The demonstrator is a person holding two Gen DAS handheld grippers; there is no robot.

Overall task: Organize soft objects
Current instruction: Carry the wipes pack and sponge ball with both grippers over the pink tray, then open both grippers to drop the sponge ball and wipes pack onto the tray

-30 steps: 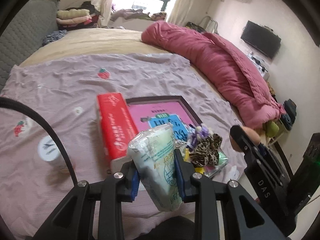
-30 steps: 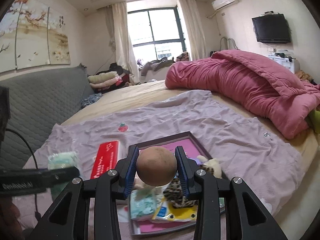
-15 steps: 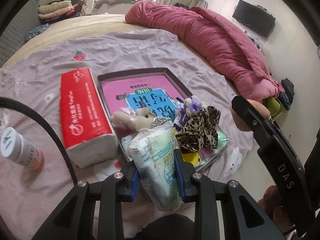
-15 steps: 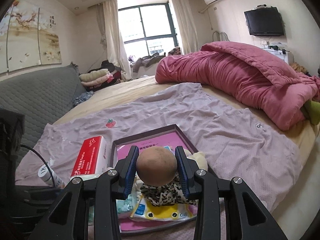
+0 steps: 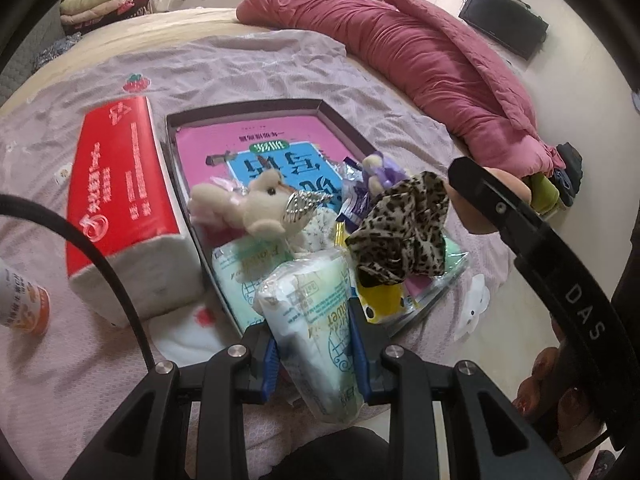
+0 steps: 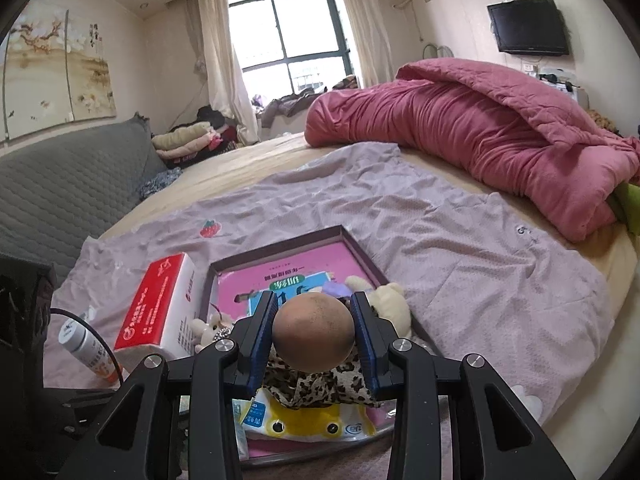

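While the left gripper pinches a tissue pack just above the tray's near end, the pack looks light, squashy and slick, best held mid-body. Further right, the right gripper clamps a tan ball, probably springy. Its underside and the tray's near corner are hidden.

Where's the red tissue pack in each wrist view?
Left wrist: red tissue pack at left of centre, lying beside the tray's left wall.
Right wrist: same pack at lower left, again left of the tray.
Shared landmark: dark-rimmed tray with the pink book inside.
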